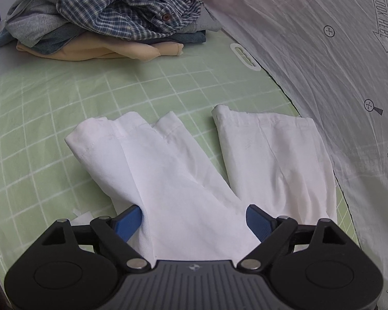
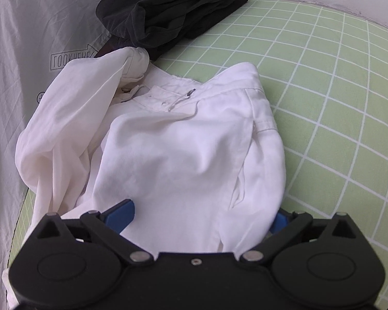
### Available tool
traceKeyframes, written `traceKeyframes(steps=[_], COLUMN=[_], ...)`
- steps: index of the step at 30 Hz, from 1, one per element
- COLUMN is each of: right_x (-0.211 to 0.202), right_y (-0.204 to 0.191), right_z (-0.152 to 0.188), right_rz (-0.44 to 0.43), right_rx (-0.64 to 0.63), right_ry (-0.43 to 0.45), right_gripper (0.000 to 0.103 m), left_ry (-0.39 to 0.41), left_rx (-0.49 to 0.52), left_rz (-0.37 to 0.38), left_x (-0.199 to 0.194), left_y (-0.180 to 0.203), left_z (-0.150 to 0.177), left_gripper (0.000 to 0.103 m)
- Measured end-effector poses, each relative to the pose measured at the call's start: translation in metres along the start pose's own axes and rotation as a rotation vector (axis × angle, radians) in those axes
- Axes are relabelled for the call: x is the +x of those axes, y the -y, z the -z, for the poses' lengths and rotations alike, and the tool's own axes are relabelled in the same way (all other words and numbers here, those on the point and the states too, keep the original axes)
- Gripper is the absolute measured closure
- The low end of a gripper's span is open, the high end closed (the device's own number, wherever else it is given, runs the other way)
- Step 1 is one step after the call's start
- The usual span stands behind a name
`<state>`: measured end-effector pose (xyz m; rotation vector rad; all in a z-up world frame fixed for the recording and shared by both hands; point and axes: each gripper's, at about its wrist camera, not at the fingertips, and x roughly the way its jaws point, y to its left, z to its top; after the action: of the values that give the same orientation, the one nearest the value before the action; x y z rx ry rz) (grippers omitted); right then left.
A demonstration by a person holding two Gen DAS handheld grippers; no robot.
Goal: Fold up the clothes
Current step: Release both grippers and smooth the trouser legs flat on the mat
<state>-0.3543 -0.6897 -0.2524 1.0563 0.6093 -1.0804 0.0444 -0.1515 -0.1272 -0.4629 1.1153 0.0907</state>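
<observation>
White trousers lie on the green grid mat (image 1: 51, 108). In the left wrist view the two legs (image 1: 173, 170) spread apart toward their hems, one near the mat's right edge. My left gripper (image 1: 194, 219) is open, its blue fingers (image 1: 129, 219) set wide on either side of the left leg near the crotch. In the right wrist view the waist end (image 2: 183, 144) with its drawstring is bunched and partly turned over. My right gripper (image 2: 201, 214) is open with the waist cloth between its blue fingers (image 2: 121, 213); the right finger is mostly hidden by cloth.
A pile of clothes with a plaid shirt (image 1: 121, 13) on top sits at the far left of the mat. A folded black garment (image 2: 173, 13) lies beyond the waist. A white printed sheet (image 1: 336, 64) borders the mat's edge.
</observation>
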Motion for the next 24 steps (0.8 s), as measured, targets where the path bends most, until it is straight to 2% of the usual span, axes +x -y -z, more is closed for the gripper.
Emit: traceKeyframes(steps=[2,5,9,14,20,24], right_x=[0.001,0.003,0.007,0.010,0.010,0.011], right_y=[-0.001,-0.003,-0.007,-0.015,-0.016,-0.018], right_z=[0.000,-0.002,-0.003,0.001,0.002,0.004], right_rz=[0.005,0.019,0.039,0.077,0.084,0.094], right_rx=[-0.028,-0.060,-0.091,-0.151,-0.172,-0.189], right_ry=[0.003,0.002,0.014,0.025,0.022,0.028], right_gripper=[0.000,0.000,0.000,0.000,0.000,0.000], left_ry=[0.017,0.108,0.110,-0.015,-0.086,-0.097], left_rx=[0.027,0.067,0.105,0.088,0.114,0.143], left_rz=[-0.049,-0.105,-0.122,-0.080,-0.127,-0.176], left_x=[-0.004,-0.019,-0.017,0.015,0.050,0.063], left_y=[0.005,0.009,0.011,0.016,0.036,0.045], left_z=[0.000,0.000,-0.006,0.001,0.012,0.013], left_gripper=[0.015,0.015,0.015,0.015,0.015,0.015])
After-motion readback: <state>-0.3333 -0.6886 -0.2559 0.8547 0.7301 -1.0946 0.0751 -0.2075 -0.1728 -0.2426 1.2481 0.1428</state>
